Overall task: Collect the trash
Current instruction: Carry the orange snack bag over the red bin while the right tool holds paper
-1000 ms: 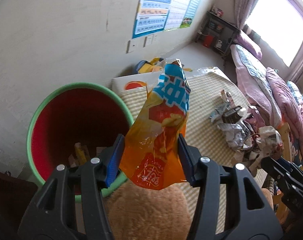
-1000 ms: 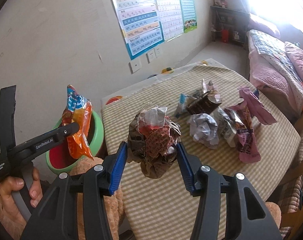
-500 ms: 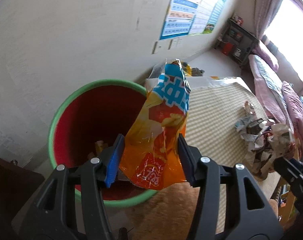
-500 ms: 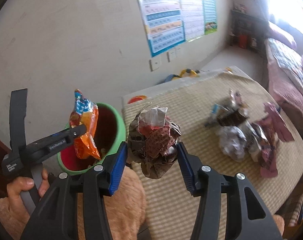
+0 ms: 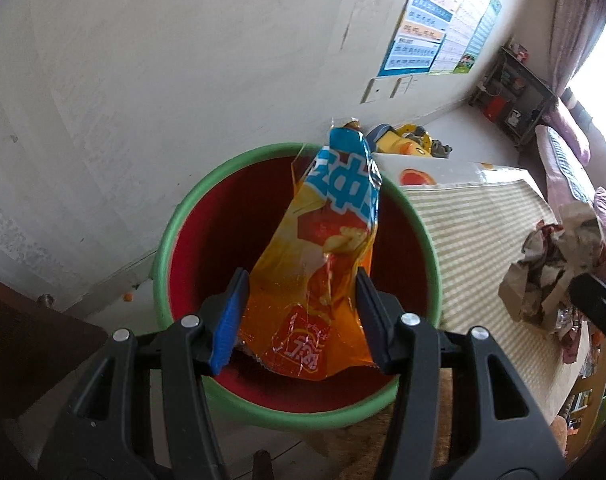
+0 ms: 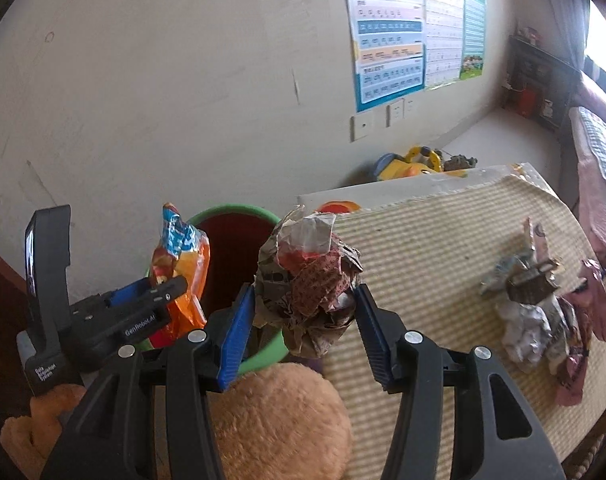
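Note:
My left gripper [image 5: 301, 316] is shut on an orange and blue snack bag [image 5: 323, 264] and holds it upright over the mouth of a red bin with a green rim [image 5: 171, 240]. The bin holds some trash at the bottom. In the right wrist view the bag [image 6: 181, 268] and the bin [image 6: 227, 216] are at the left. My right gripper [image 6: 303, 320] is shut on a crumpled brown paper wad with clear plastic [image 6: 307, 284], held above the table edge beside the bin. The wad also shows in the left wrist view [image 5: 543, 268].
A table with a striped beige cloth [image 6: 423, 248] carries a heap of crumpled wrappers [image 6: 539, 308] at the right. A fuzzy orange sleeve [image 6: 279, 420] is below. The wall with posters [image 6: 403, 40] is behind the bin; a bed [image 5: 575, 168] stands far right.
My left gripper has carried the snack bag left, from above the table edge to over the bin's mouth. My right gripper has followed left with the wad, toward the bin.

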Demonstrator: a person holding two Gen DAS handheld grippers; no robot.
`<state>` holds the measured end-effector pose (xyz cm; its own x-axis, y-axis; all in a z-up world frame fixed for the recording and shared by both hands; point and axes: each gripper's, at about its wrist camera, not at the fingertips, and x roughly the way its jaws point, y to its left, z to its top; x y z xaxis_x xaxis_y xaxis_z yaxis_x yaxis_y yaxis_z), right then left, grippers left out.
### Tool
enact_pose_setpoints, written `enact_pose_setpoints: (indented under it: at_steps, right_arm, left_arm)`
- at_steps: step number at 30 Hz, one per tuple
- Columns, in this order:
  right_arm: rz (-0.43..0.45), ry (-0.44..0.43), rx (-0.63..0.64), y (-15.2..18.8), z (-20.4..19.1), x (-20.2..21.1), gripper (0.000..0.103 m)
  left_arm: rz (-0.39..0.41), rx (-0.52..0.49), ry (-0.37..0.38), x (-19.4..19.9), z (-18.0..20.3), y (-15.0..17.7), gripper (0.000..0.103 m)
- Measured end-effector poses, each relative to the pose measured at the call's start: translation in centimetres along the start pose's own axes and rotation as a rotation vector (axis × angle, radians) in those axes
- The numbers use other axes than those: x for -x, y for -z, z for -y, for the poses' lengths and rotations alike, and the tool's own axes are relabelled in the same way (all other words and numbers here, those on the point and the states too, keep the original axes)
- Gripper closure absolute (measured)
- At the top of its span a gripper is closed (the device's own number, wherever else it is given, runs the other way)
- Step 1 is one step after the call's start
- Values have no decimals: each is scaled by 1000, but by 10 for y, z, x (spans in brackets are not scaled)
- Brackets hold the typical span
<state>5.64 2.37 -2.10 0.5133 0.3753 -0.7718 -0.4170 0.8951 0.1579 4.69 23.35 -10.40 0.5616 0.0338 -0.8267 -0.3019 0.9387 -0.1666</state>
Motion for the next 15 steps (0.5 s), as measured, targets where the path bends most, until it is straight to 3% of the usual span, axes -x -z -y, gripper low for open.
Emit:
enact_pose_setpoints:
  at_steps: [11,13,15]
  right_arm:
    - [-37,-27,32,-8,-18,-26,53]
    - [-37,-33,36,-11,-22,-29,50]
    - [-38,-43,26,-14,-23,-30,44]
  left_arm:
    - [-34,23,-13,-17,-14,0,51]
    - [-40,26,-18,-19,-16,1,48]
    - [-52,37,-26,-23,-19,1,36]
